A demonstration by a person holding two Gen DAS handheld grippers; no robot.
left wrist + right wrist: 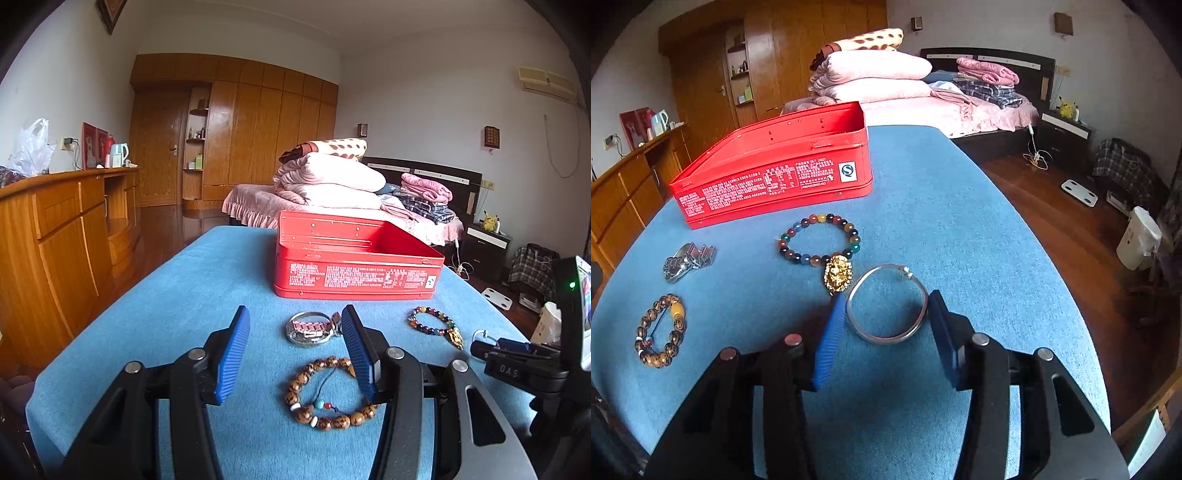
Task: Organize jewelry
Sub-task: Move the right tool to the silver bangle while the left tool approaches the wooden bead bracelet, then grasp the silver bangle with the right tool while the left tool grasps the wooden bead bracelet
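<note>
On the blue-covered bench (960, 221), toward its far edge, an open red tin (783, 166) is seen with no lid, its printed side turned to the near edge. Four pieces of jewelry are laid out on the cloth between the tin and the near edge. A multicoloured bead bracelet (820, 236) with a gold charm is placed just before the tin; a brown wooden bead bracelet (661, 332) lies near the left edge; a metal watch (687, 258) is left between that bracelet and the tin. A thin silver bangle (886, 302), smooth and shiny, lies flat just beside the gold charm, nearest the near edge.

The right gripper (886, 317) is brought down around the bangle, its jaws narrowed to the bangle's two sides, though firm contact cannot be confirmed. The left gripper (295, 350) is held half open above the wooden bracelet, with nothing gripped.

A slip is judged likely: the bangle is thin, hard and round, so it could be squeezed out sideways or pressed into the cloth. The gold charm beside the left pad could also be caught or dragged.
</note>
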